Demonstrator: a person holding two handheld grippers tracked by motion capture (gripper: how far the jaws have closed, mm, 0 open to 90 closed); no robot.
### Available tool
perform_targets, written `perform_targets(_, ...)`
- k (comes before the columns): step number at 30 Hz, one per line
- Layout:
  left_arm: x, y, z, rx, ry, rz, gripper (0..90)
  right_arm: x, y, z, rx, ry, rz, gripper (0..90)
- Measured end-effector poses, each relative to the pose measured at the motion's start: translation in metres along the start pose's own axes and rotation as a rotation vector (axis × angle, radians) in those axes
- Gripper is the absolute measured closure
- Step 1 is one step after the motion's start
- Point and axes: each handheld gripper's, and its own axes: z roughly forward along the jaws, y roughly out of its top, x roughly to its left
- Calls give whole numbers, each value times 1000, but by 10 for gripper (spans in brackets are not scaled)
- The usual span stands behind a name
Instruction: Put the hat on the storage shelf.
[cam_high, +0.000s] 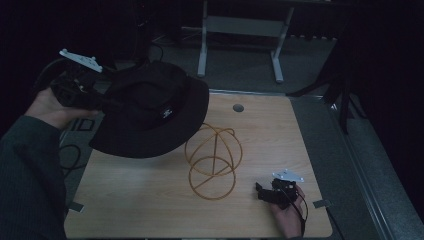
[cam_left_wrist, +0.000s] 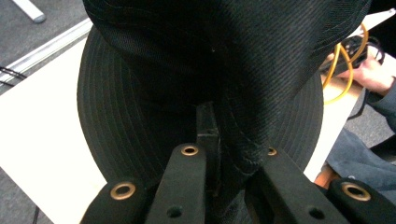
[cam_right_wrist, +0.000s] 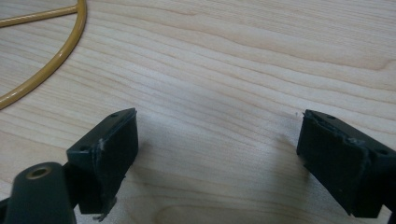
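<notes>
A black bucket hat hangs in the air over the table's left side. My left gripper is shut on its brim; in the left gripper view the hat drapes over the closed jaws and hides their tips. A yellow wire stand, made of hoops, sits on the table just right of the hat, and one arc of the stand curves across the top left of the right gripper view. My right gripper rests low near the table's front right, open, with bare wood between its fingers.
The wooden table has a grommet hole at the back. A white desk frame stands on the floor behind. A dark stand is at the right. Cables lie on the floor left of the table.
</notes>
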Motion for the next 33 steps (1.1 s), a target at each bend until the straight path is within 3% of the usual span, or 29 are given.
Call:
perform_targets(6, -2, 3, -3, -32, -22, 2, 882, 0, 0, 0, 0, 1, 0, 124)
perform_targets(33, -18, 30, 12, -32, -74, 57, 882, 0, 0, 0, 1, 2, -2, 124)
